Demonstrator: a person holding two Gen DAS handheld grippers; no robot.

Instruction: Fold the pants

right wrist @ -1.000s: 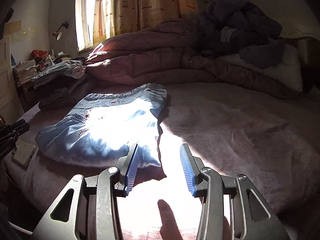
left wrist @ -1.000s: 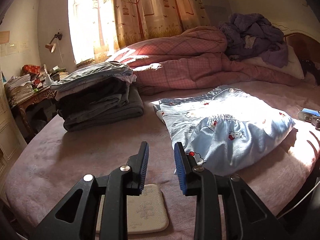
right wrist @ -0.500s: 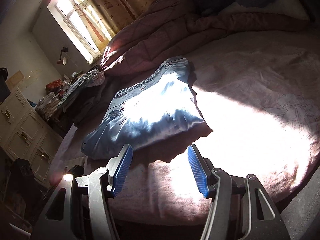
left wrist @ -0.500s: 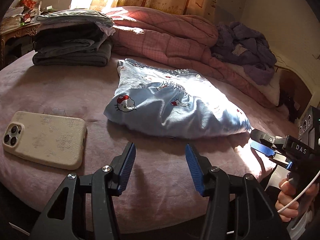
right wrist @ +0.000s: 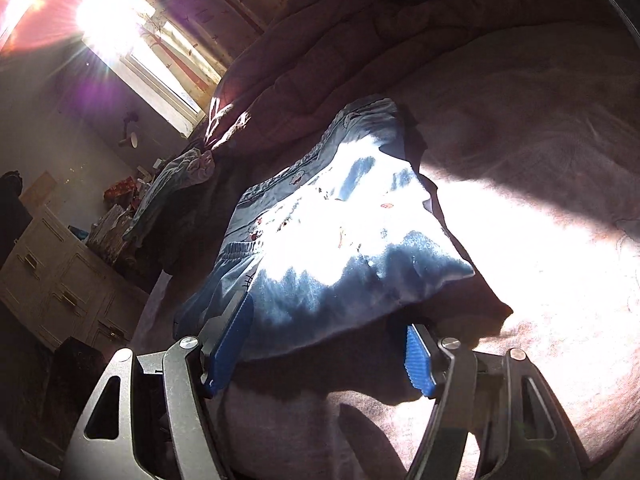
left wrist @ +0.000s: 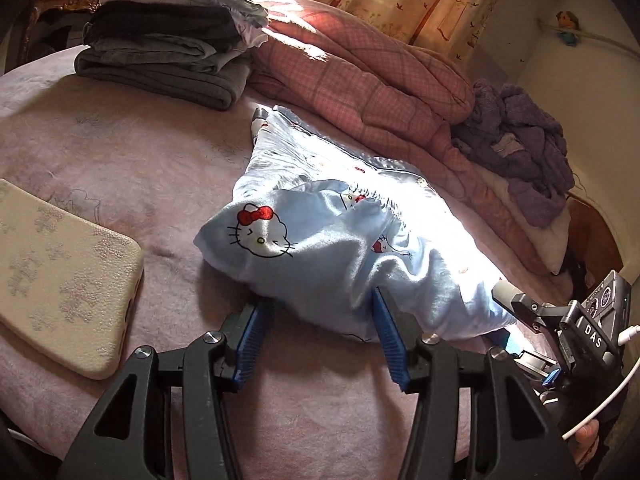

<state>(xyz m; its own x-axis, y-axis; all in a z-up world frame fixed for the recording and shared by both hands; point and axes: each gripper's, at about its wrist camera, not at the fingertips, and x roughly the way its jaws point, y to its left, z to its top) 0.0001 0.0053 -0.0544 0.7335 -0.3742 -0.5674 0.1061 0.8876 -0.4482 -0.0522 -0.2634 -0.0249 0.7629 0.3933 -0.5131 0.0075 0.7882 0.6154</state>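
We find the pants [left wrist: 340, 256], light blue with a cartoon-cat print, lying in a loose folded bundle on the pink bed [left wrist: 132, 168], close to its near edge and partly in a bright patch of sun.

The left gripper [left wrist: 316, 330] is at the bundle's near hem. Its jaws stand apart: the near edge of the cloth lies over the tips of the blue pads [left wrist: 248, 340] and fills the gap between them, but the pads do not press on it.

The right gripper [right wrist: 326, 344] is at the same hem, further along towards the bed's right side (it also shows at the right edge of the left wrist view). Its jaws are opening; cloth hangs between them, the left pad partly hidden under the fabric, and we see no grip on it.

Towards the far left of the bed sits a stack of folded clothes [left wrist: 168, 36]. A pink checked quilt [left wrist: 360, 72] is heaped along the far edge, with a purple garment [left wrist: 520, 152] piled at its right end. A phone in a cream case [left wrist: 60, 284] lies face down near the bed's left near edge, well apart from the pants.
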